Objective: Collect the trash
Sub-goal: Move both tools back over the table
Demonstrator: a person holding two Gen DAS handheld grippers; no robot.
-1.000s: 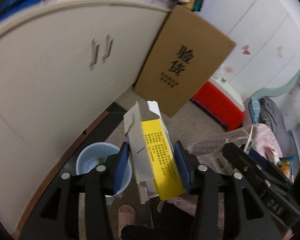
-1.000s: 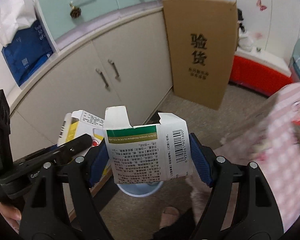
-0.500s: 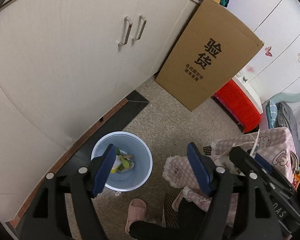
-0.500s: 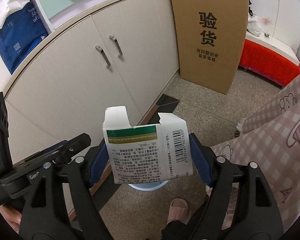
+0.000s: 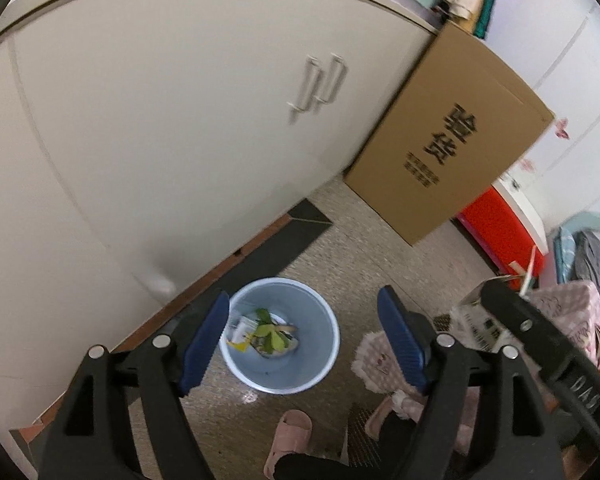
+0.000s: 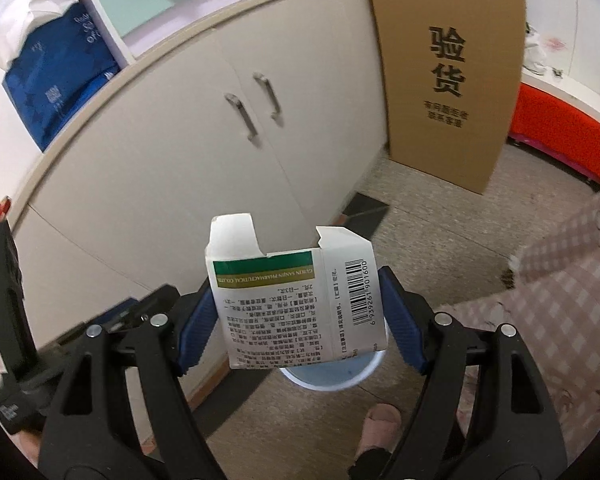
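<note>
Left tool: jaws just opened wide and now empty; the yellow carton it held a second ago is gone, apparently dropped into the bin, where paper and green leaves lie. The bin sits on the floor directly under the tool, beside the cabinet. Right tool: jaws have just been opening, white box between them, seemingly loose now, above the bin's rim. Judged: one piece binned, second about to fall.

Left hand-held gripper empty, jaws just opened; right hand-held gripper widening.
</note>
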